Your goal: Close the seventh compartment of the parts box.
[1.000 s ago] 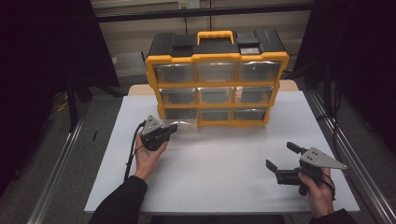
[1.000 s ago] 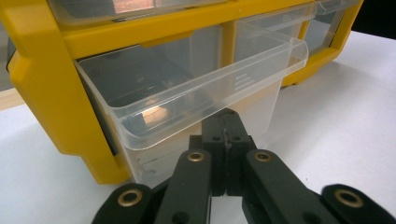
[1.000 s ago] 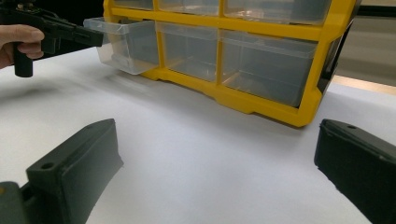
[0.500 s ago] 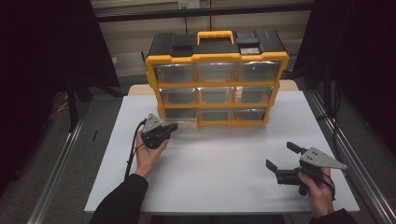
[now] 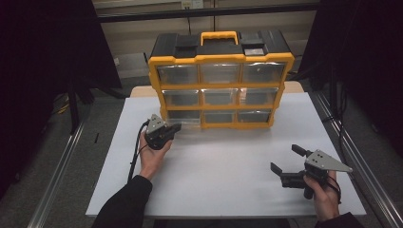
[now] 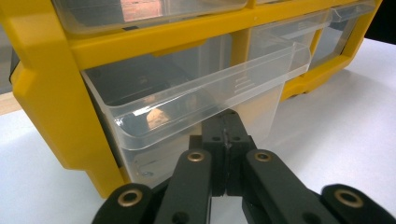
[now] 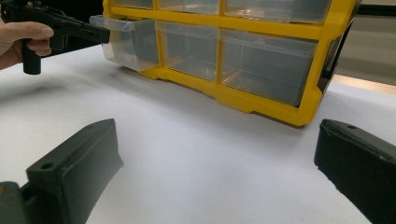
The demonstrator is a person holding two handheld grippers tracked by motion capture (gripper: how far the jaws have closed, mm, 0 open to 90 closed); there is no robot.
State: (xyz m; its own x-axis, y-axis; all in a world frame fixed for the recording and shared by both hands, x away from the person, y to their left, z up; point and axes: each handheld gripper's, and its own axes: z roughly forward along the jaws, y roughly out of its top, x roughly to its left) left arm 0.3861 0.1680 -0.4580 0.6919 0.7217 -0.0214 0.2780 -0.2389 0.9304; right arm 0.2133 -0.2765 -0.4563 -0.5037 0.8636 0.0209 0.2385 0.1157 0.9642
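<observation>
Left of frame, high view: left gripper (image 5: 173, 129) sits level at the lower left corner of the yellow organiser (image 5: 157, 80), nose against the bottom-left drawer (image 5: 186, 117). In the left gripper view its black jaws are pressed together, tips tucked under the drawer's clear front lip; whether they pinch the pull tab or merely hook behind it I cannot say, since the tips hide the contact. The drawer stands part-way out of its bay, projecting over the white table (image 5: 223, 166). A small tan object (image 6: 157, 116) lies inside near the front wall; too blurred through the plastic to identify.

Handling judgement: the drawer looks like thin, stiff, clear plastic, light and nearly empty, smooth enough to slip. The overhanging front lip (image 6: 243, 81) is the sensible hold, gripped at its centre so the drawer runs straight on its rails and doesn't rack. A hard squeeze could crack the lip; a quick pull could bring the drawer clean out and spill the contents.

Centre: the remaining drawers appear seated flush.

Right of frame: right gripper (image 5: 285, 159) rests low near the lower right of the table, well apart from the organiser, jaws spread wide with nothing between them.
</observation>
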